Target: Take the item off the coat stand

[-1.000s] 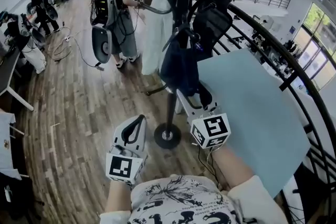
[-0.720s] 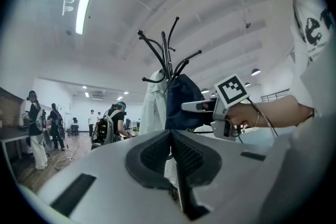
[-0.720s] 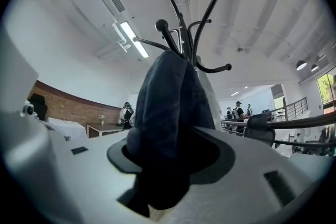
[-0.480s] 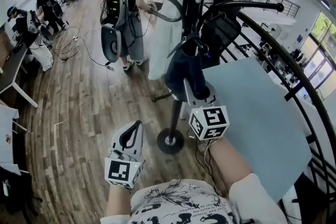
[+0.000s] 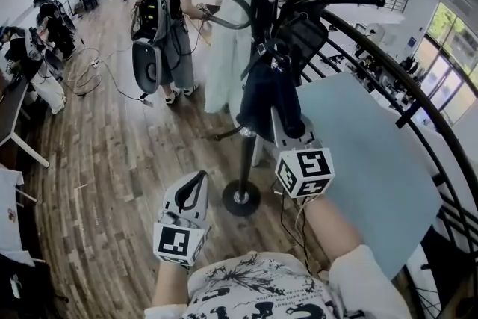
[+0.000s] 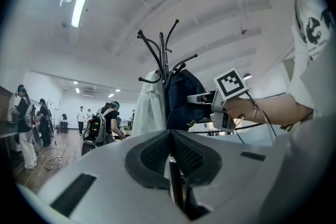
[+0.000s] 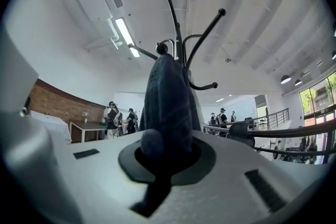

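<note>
Right of centre, close to the person: black coat stand (image 5: 258, 11) on a round base (image 5: 240, 198), with curved hooks branching from the top of the pole.

On the near side of that pole: navy garment (image 5: 261, 97). Dark blue, matt, soft cloth, gathered into a long drooping bundle with vertical folds. Hung from an upper hook, reaching roughly halfway down the pole, lower end rounded and slack.

Just left of it on the same stand: white garment (image 5: 228, 48), paler and longer, hanging flat.

Right gripper (image 5: 284, 123) raised to the lower right edge of the navy garment, jaws closing tight and pinching a rounded fold of the blue cloth. Pads pressed into the fabric. Seen along the jaws, cloth rising straight from the grip toward the hook.

Left gripper (image 5: 198, 179) lower and to the left, well apart from the stand, jaws pressed together and empty.

Far left: several people standing on the wooden floor (image 5: 112, 160). Right: pale blue panel (image 5: 366, 160) beside a dark curved railing (image 5: 403, 112).
</note>
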